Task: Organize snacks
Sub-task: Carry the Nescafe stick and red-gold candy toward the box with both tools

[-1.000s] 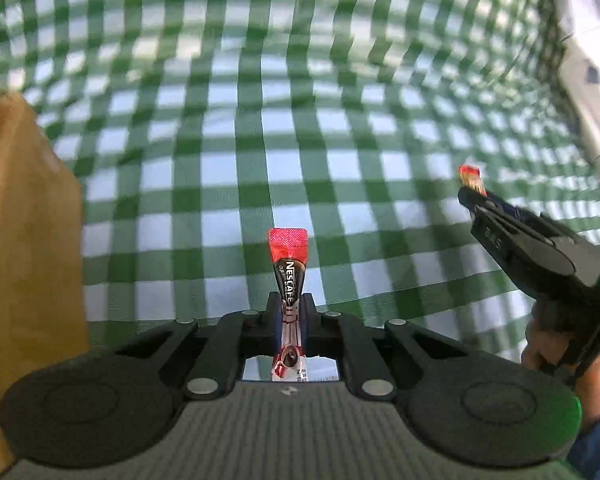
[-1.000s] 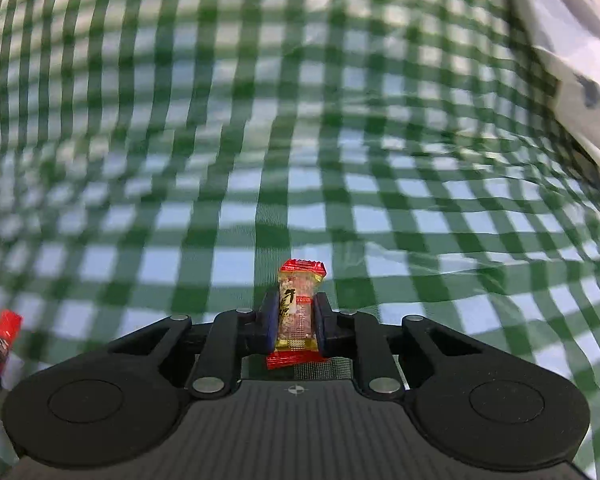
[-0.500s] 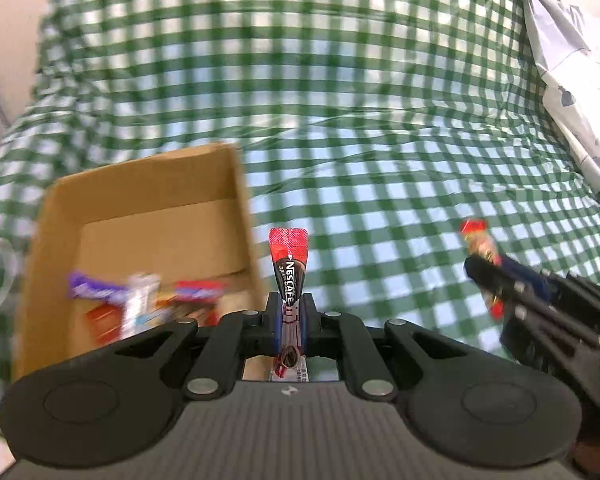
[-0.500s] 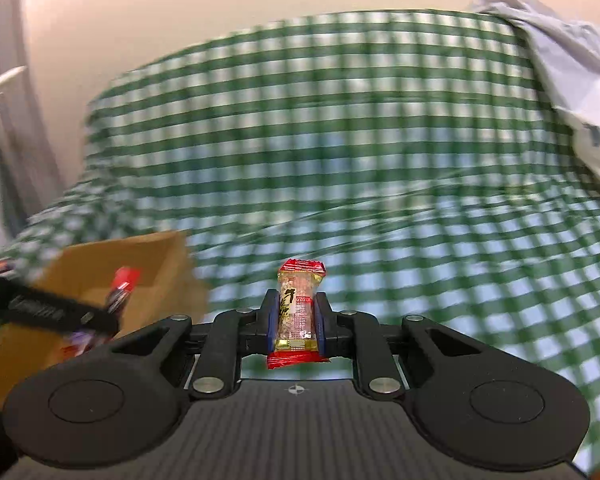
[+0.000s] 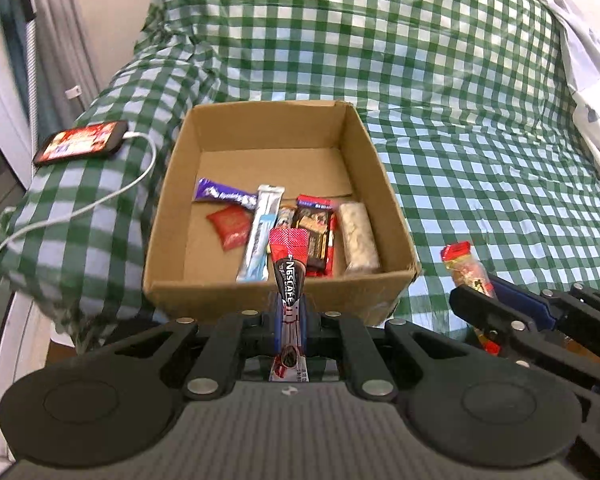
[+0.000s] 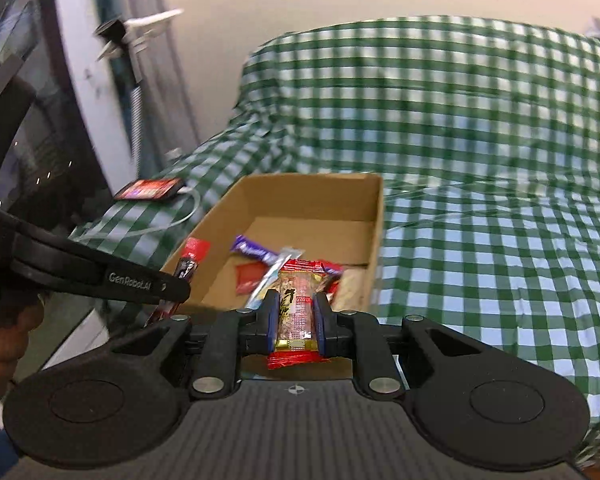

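Both jaws clamped, left gripper (image 5: 288,312) on coffee stick (image 5: 288,268), right gripper (image 6: 296,320) on snack bar (image 6: 296,304), near cardboard box (image 5: 260,292), phone (image 5: 80,142) beside.

home bedroom | green-checked bedspread (image 5: 440,80) | charging phone (image 5: 80,142)

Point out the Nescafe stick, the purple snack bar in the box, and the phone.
Nescafe stick (image 5: 288,276), left wrist view, on the printed brand name.
Purple snack bar (image 5: 224,195), left wrist view, middle of the wrapper.
Phone (image 5: 82,142), left wrist view, on its lit screen.

A green-checked bed (image 5: 440,92) carries a cardboard box (image 5: 276,292) and phone (image 5: 80,142).
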`<move>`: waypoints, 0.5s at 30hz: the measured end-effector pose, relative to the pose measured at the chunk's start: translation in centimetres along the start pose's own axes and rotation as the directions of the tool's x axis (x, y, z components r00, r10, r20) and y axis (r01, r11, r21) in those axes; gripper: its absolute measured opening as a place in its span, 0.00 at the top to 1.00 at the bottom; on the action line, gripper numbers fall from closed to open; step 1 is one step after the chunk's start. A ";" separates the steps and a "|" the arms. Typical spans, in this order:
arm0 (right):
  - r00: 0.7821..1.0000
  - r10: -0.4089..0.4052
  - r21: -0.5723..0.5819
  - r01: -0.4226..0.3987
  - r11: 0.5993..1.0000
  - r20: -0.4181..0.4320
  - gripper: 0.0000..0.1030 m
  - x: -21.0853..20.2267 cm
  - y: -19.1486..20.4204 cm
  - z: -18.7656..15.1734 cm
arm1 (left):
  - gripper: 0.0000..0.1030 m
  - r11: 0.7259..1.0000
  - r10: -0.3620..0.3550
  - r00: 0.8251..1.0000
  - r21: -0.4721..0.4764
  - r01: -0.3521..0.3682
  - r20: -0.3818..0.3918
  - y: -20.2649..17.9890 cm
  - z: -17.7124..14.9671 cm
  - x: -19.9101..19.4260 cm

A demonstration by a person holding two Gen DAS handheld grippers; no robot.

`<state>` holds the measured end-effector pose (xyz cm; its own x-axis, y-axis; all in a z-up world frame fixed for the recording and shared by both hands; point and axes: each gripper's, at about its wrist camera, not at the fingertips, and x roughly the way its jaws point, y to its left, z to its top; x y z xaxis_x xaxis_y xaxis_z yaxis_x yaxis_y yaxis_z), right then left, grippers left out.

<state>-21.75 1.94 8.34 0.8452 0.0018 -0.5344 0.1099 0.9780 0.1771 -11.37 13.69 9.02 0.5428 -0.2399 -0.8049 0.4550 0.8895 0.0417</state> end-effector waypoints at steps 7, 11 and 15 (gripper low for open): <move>1.000 -0.006 -0.084 0.006 0.996 0.003 0.82 -0.9 3.5 -0.4 | 0.91 0.999 -0.032 0.999 -0.032 0.034 0.041 1.8 -1.6 -1.9; 1.000 -0.018 -0.105 0.019 0.994 0.010 0.82 -1.6 4.3 -0.5 | 0.91 0.998 -0.046 0.997 -0.038 0.048 0.056 2.0 -1.9 -2.4; 1.000 -0.024 -0.116 0.025 0.993 0.012 0.82 -2.0 4.7 -0.6 | 0.91 0.997 -0.053 0.996 -0.049 0.056 0.066 2.4 -2.0 -2.7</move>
<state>-23.21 6.61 9.76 0.8486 -0.0243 -0.5284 0.0697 0.9954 0.0662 -13.17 17.28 10.10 0.5633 -0.3119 -0.7651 0.4497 0.8926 -0.0328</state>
